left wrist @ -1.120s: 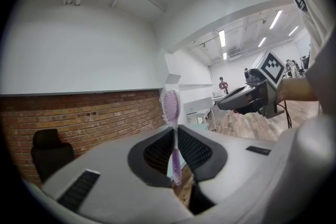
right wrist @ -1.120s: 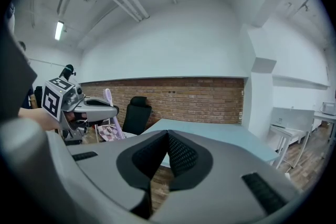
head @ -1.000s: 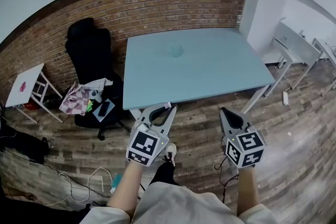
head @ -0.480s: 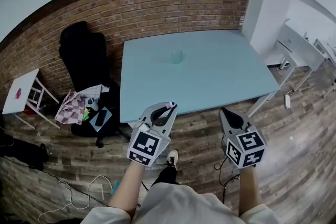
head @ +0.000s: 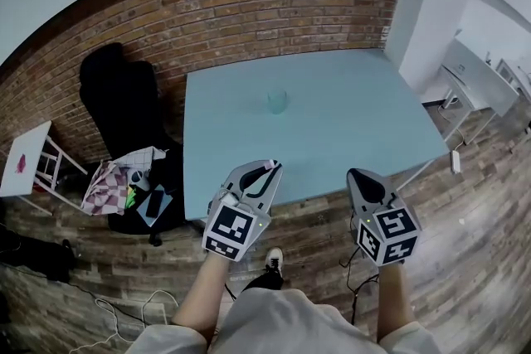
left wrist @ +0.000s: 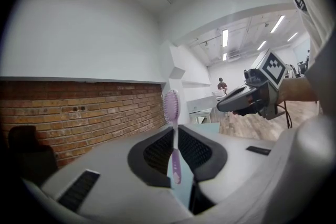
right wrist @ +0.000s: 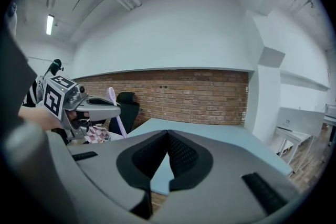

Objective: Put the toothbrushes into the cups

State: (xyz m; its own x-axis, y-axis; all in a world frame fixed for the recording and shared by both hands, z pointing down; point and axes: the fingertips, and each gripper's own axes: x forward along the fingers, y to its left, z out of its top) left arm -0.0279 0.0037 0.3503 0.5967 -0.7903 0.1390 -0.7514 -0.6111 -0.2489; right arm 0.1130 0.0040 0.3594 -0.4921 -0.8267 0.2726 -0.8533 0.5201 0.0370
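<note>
A pale green cup (head: 277, 102) stands on the light blue table (head: 357, 124), toward its far side. My left gripper (head: 267, 170) hovers at the table's near edge, shut on a purple toothbrush (left wrist: 172, 134) that stands upright between the pads, bristle head up. The same toothbrush (right wrist: 112, 96) shows in the right gripper view, held by the left gripper (right wrist: 116, 107). My right gripper (head: 357, 175) is level with it to the right, over the floor just short of the table. Its jaws meet at the tips (right wrist: 167, 134) with nothing between them. Both grippers are well short of the cup.
A black office chair (head: 120, 91) stands left of the table, with a checked cloth and small items (head: 124, 178) on a seat beside it. A small white table (head: 21, 170) is at far left. White desks (head: 477, 79) and a white column (head: 423, 12) are at right. A brick wall lies behind.
Both grippers have moved forward together, and the table's near edge now lies just under their tips. The jaws and the toothbrush stand as before.
</note>
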